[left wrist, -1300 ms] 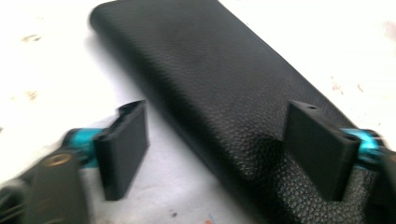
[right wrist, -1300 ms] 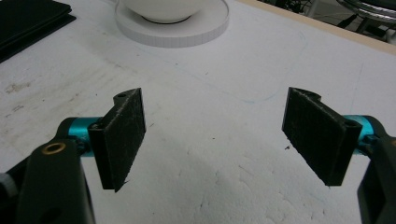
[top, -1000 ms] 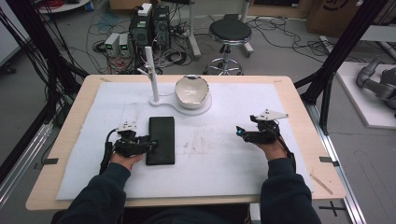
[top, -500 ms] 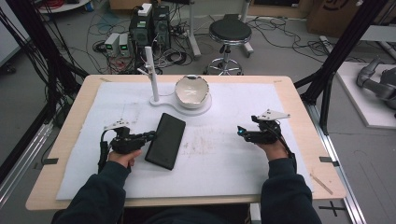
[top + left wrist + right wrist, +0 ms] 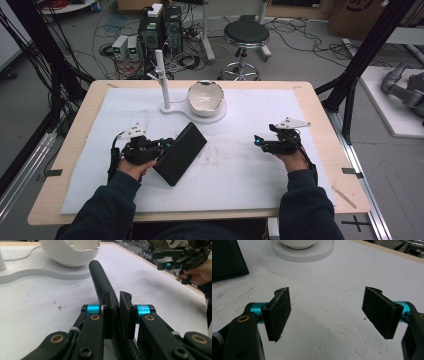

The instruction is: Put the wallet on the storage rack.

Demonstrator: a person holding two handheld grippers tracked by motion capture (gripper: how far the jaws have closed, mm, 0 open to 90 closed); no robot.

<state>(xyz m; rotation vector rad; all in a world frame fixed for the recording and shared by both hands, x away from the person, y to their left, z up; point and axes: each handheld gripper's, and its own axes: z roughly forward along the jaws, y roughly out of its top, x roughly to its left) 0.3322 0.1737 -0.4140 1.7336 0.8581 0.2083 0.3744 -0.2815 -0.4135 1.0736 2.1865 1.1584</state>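
Note:
A flat black textured case [image 5: 180, 152] lies at an angle left of the table's centre, with its near-left side raised off the white mat. My left gripper [image 5: 167, 145] is shut on that edge. In the left gripper view the case [image 5: 100, 277] runs edge-on away from me, pinched between the two pads [image 5: 128, 315] of the left gripper [image 5: 117, 312]. My right gripper [image 5: 257, 141] hovers at the right of the mat, open, with nothing between its pads. The right gripper view shows the right gripper [image 5: 329, 312] with its jaws wide apart over bare mat, and the case's corner [image 5: 227, 260] at the upper left.
A white bowl [image 5: 205, 95] sits on a round white base [image 5: 220, 112] with a tall white post [image 5: 161, 75] at the back centre of the table. The white mat [image 5: 240, 170] covers most of the wooden table [image 5: 330, 125]. The other hand's gripper [image 5: 165, 261] appears far right.
The case lay flat and straight beside the left gripper. The left gripper has closed on its edge, lifted it and swung its far end to the right. The right hand stayed put.

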